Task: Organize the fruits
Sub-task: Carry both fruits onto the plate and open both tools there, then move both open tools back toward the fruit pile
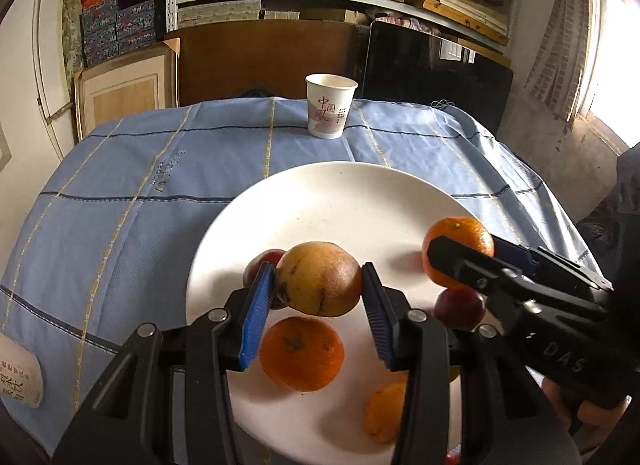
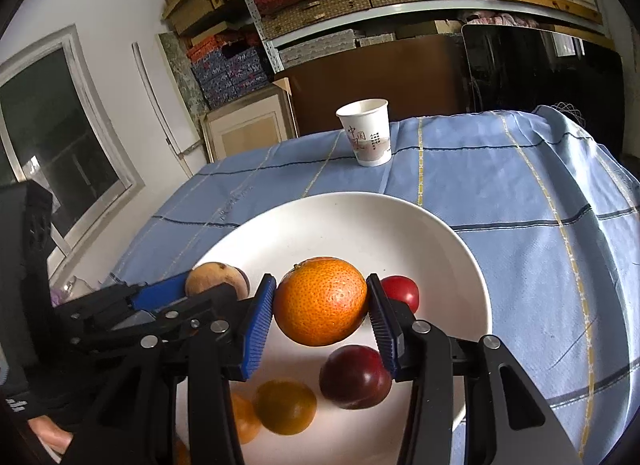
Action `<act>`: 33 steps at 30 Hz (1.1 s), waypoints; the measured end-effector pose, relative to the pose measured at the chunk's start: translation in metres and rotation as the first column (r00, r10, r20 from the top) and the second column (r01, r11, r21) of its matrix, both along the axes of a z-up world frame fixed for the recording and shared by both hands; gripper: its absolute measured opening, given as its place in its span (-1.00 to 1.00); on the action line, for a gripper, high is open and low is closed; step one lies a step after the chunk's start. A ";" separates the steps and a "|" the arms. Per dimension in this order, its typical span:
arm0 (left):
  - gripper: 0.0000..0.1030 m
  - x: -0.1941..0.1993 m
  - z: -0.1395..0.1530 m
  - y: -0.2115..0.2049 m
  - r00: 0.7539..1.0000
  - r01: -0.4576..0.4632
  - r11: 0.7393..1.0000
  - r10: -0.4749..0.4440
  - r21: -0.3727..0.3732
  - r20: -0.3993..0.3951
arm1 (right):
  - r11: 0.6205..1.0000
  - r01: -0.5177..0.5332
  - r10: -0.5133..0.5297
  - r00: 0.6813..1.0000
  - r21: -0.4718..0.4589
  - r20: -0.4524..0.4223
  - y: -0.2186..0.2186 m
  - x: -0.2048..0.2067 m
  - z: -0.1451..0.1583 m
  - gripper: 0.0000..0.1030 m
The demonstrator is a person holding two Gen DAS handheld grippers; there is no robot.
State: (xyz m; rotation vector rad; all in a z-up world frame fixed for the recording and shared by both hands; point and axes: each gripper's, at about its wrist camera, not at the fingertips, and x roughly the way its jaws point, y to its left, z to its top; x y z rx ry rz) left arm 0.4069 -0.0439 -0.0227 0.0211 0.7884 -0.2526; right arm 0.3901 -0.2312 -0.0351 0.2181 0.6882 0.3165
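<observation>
- Blue-padded left tongs clamp a round, mottled yellow-brown fruit; right tongs clamp a dimpled orange.
- Both hang above the white ceramic plate; dropped, either could strike fruit below and roll onto the worktop.

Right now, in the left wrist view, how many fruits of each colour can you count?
Orange: 3
Red: 2
Yellow-brown: 1
Total: 6 in plain sight; others may be hidden.
</observation>
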 end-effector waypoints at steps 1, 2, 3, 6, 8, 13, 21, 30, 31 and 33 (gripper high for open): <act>-0.15 0.000 0.000 0.000 1.000 -0.002 1.000 0.002 0.007 0.005 | 1.000 -0.003 0.003 1.000 0.001 -0.005 0.000 0.000 -0.001 -0.09; -0.14 0.000 0.000 0.000 1.000 -0.007 1.000 0.007 0.009 0.010 | 1.000 -0.006 0.006 1.000 0.003 -0.007 0.000 0.001 -0.002 -0.08; -0.13 -0.001 0.001 0.002 1.000 -0.010 1.000 0.010 0.008 0.010 | 1.000 -0.006 0.006 1.000 0.003 -0.012 0.000 0.002 -0.003 -0.08; -0.11 -0.003 0.004 0.005 1.000 -0.017 1.000 0.017 -0.002 0.006 | 1.000 -0.001 0.002 1.000 0.012 -0.020 -0.003 0.001 -0.002 -0.05; 0.13 -0.008 0.011 0.006 0.999 -0.028 1.000 0.027 0.005 0.029 | 0.999 0.005 -0.004 1.000 0.034 -0.007 -0.008 -0.004 0.005 -0.02; 0.82 -0.039 0.047 0.016 0.988 -0.079 0.997 0.078 0.003 0.137 | 0.999 0.010 -0.012 0.998 0.034 0.065 -0.017 -0.033 0.037 0.12; 0.91 -0.110 0.035 0.048 0.985 -0.131 0.991 0.133 -0.030 0.105 | 0.998 -0.059 0.059 0.997 -0.008 0.040 -0.019 -0.106 0.018 0.35; 0.91 -0.181 0.002 0.075 0.989 -0.124 0.992 0.123 0.009 0.083 | 0.990 -0.121 0.127 0.988 0.068 -0.083 -0.027 -0.162 -0.011 0.35; 0.91 -0.184 0.000 0.076 0.989 -0.127 0.992 0.126 0.010 0.079 | 0.990 -0.122 0.128 0.988 0.074 -0.082 -0.028 -0.166 -0.011 0.35; 0.91 -0.189 -0.005 0.080 0.989 -0.134 0.991 0.133 0.014 0.062 | 0.989 -0.125 0.132 0.988 0.084 -0.084 -0.031 -0.172 -0.011 0.35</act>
